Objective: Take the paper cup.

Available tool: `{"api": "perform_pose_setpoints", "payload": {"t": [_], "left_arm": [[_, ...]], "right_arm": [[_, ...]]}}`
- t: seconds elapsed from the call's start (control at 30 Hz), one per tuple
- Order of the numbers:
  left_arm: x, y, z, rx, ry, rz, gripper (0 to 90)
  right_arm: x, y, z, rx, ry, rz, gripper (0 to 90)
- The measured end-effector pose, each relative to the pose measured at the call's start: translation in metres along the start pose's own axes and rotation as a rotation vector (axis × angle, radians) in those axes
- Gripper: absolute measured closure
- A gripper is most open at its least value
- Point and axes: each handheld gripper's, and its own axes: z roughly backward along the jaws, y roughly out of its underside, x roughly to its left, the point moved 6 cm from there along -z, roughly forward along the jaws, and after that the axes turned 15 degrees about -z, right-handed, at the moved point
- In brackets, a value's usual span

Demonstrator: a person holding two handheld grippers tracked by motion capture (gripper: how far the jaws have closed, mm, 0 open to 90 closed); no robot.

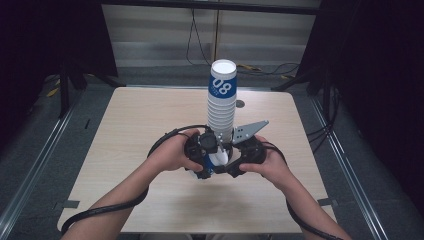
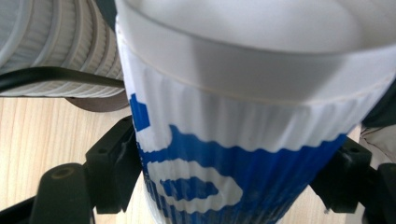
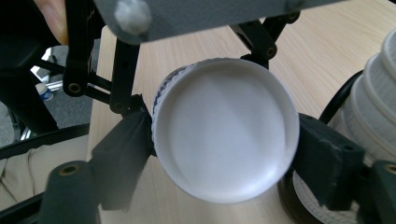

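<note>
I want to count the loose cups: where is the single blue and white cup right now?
In the high view the single cup sits near the table's middle, clamped between the left gripper and right gripper, just in front of the tall cup stack.

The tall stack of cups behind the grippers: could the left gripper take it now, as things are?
Probably not. The left gripper is shut on a blue-and-white cup, which the right gripper grips too. The tall stack stands close behind, unobstructed, but that cup must be released first.

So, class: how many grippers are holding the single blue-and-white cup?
2: the left gripper and the right gripper both clamp the cup, held sideways beside the tall cup stack.
</note>
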Motion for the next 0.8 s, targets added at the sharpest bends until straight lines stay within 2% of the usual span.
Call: {"api": "perform_pose_setpoints", "payload": {"t": [0.07, 0.13, 0.17, 0.23, 0.33, 0.5, 0.7, 0.8], "left_arm": [[0.000, 0.001, 0.000, 0.000, -0.002, -0.003, 21.0], [0.000, 0.001, 0.000, -0.022, -0.013, 0.006, 20.8], [0.002, 0.002, 0.001, -0.049, -0.034, 0.014, 19.9], [0.002, 0.003, 0.002, -0.061, -0.033, 0.019, 19.5], [0.005, 0.007, 0.002, -0.120, -0.031, 0.066, 16.8], [0.005, 0.009, 0.002, -0.149, -0.033, 0.059, 16.4], [0.001, 0.012, 0.001, -0.174, -0.014, 0.064, 16.4], [0.002, 0.012, 0.002, -0.179, -0.029, 0.060, 16.3]], "right_arm": [[0.000, 0.000, 0.000, -0.003, 0.004, 0.001, 27.0], [-0.001, 0.000, 0.000, -0.001, 0.003, 0.008, 27.4], [-0.002, 0.000, 0.001, -0.011, 0.013, 0.014, 27.5], [-0.002, 0.000, 0.003, -0.010, 0.019, 0.016, 27.5], [-0.004, 0.000, 0.007, -0.030, 0.016, 0.005, 27.8], [-0.005, 0.001, 0.008, -0.039, 0.012, -0.004, 27.9], [-0.002, 0.003, 0.007, -0.030, 0.002, -0.002, 28.0], [-0.003, 0.002, 0.008, -0.032, 0.010, 0.007, 28.0]]}}
